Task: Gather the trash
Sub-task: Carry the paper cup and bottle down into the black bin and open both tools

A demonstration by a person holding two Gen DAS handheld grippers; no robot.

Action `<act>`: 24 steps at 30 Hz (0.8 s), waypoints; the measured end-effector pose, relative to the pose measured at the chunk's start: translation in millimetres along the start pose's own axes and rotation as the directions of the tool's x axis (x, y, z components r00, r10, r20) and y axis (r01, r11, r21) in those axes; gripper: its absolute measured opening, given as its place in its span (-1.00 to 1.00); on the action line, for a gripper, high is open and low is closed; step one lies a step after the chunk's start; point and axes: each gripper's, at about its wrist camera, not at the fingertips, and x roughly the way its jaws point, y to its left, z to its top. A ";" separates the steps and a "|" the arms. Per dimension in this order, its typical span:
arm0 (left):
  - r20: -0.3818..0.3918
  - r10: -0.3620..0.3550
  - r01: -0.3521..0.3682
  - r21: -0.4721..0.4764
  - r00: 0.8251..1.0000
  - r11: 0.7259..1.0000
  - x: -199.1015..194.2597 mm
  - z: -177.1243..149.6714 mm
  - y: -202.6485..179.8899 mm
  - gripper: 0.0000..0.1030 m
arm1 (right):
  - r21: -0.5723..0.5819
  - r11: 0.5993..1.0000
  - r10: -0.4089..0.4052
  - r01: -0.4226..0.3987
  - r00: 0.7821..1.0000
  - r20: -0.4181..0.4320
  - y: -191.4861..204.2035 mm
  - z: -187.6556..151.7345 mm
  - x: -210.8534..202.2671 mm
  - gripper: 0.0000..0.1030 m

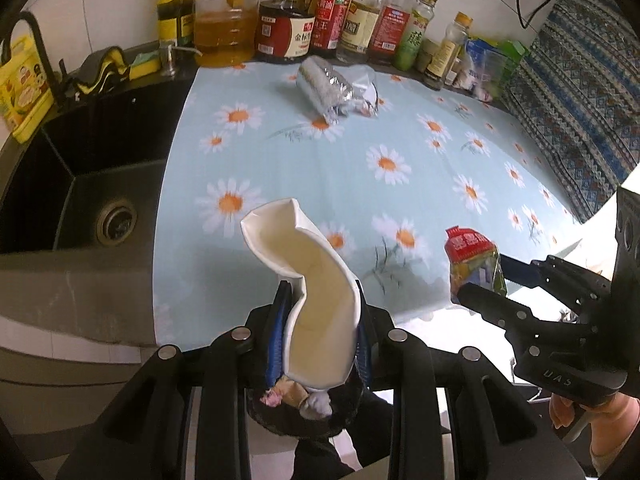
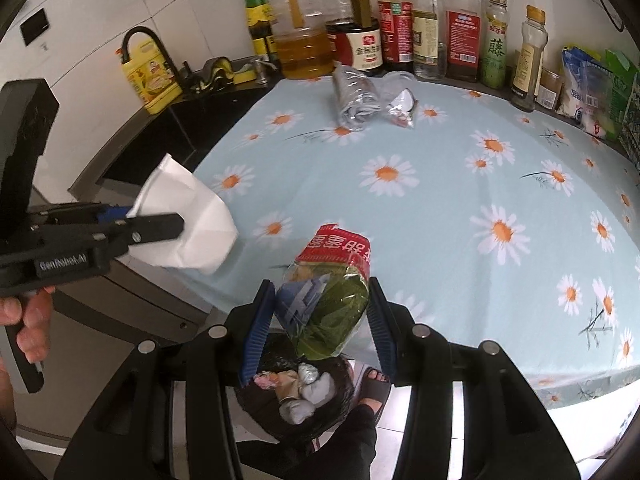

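One sandalled foot [image 2: 374, 384] shows from the right wrist only; sink drain [image 1: 116, 222] from the left.

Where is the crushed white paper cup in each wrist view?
Left wrist: paper cup bottom centre, pinched in the left gripper, mouth facing the camera.
Right wrist: paper cup at left, held out over the counter edge.
Shared landmark: silver foil wrapper on the daisy cloth, in front of the bottles.

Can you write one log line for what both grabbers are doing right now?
left gripper: shut on paper cup | right gripper: shut on snack wrapper | below: trash bin | left on table: foil bag
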 end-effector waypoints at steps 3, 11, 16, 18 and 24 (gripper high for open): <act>-0.009 -0.003 0.003 -0.003 1.000 1.000 -4.2 -18.3 1.2 -0.47 | -0.008 1.000 0.020 -0.020 1.000 0.001 12.1 -11.2 -3.7 -0.09; -0.027 -0.016 0.016 -0.009 0.999 1.000 -13.1 -53.0 4.7 -0.47 | -0.026 0.998 0.050 -0.050 0.999 -0.015 38.5 -37.7 -6.7 -0.09; -0.048 -0.020 0.019 -0.013 0.999 1.000 -11.3 -69.6 9.0 -0.47 | -0.021 0.998 0.062 -0.063 0.997 -0.042 48.5 -52.2 0.3 -0.09; -0.061 -0.021 0.020 -0.017 0.998 1.000 -8.4 -75.4 11.4 -0.47 | -0.019 0.998 0.067 -0.068 0.996 -0.056 50.8 -56.8 5.2 -0.09; -0.123 -0.020 0.016 -0.035 0.992 0.999 11.8 -93.4 22.9 -0.47 | -0.016 0.997 0.077 -0.079 0.990 -0.121 57.5 -73.0 26.8 -0.09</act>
